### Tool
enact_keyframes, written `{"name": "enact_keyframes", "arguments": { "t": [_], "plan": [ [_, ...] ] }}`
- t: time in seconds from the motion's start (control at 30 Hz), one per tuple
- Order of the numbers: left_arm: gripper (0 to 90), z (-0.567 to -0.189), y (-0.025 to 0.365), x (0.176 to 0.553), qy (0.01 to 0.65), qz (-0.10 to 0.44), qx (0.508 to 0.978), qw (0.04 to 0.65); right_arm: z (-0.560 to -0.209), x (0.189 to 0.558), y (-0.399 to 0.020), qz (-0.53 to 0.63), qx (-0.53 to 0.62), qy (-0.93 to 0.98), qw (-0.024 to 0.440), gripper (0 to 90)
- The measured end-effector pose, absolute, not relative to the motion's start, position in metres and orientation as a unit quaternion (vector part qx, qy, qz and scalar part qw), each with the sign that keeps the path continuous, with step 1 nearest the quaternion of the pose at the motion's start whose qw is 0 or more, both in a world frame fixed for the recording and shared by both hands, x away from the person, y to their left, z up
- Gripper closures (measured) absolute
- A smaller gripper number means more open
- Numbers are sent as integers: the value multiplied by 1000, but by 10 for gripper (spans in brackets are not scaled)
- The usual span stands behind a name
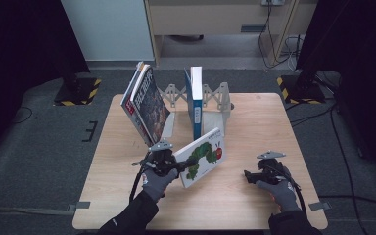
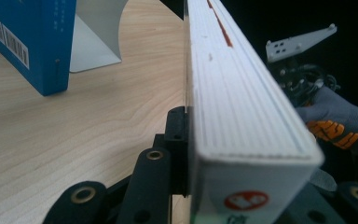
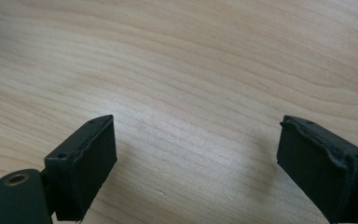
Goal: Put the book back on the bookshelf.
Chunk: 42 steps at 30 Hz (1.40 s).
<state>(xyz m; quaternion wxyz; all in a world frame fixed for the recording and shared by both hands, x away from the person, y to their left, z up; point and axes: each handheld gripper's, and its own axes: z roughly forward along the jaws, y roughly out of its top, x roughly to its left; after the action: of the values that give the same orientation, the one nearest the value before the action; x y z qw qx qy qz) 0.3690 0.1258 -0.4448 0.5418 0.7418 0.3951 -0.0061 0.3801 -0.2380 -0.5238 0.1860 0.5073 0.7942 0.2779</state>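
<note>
Jaws of the left gripper (image 1: 188, 162) are clamped on the caterpillar picture book (image 1: 203, 156), one black pad flat against its cover in the left gripper view, the white page block (image 2: 242, 102) running away from the camera. That book hangs tilted, just in front of the white book rack (image 1: 215, 105), its lower corner close to the surface (image 1: 254, 200). Over on the right, the right gripper (image 1: 247, 175) has its jaws spread wide with nothing between them, bare wood grain (image 3: 191, 93) beneath, well to the right of the rack.

Now the rack itself: a blue-and-white book (image 1: 194, 100) stands upright in it, and a dark-covered book (image 1: 149, 103) leans against its left end with another book behind it. A white bookend (image 2: 98, 32) shows just beside the blue book (image 2: 32, 42) in the left gripper view.

Light wooden surface, grey carpet floor (image 1: 49, 147) all around, two black stands with yellow-black striped bases (image 1: 78, 93) behind the rack, and cables (image 1: 333, 127) trailing on the right.
</note>
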Motion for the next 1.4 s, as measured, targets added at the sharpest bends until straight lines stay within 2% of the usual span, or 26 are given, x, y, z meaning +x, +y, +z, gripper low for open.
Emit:
{"name": "enact_keyframes", "arguments": {
  "t": [0.43, 1.1, 1.4],
  "plan": [
    [750, -434, 111, 386, 412, 53, 735, 536, -528, 381, -241, 279, 515, 790, 182, 94],
    [750, -429, 89, 413, 426, 92, 716, 545, -533, 380, -240, 300, 513, 780, 194, 65],
    [750, -429, 76, 421, 430, 126, 713, 539, -535, 379, -241, 306, 511, 779, 197, 65]
  ]
}}
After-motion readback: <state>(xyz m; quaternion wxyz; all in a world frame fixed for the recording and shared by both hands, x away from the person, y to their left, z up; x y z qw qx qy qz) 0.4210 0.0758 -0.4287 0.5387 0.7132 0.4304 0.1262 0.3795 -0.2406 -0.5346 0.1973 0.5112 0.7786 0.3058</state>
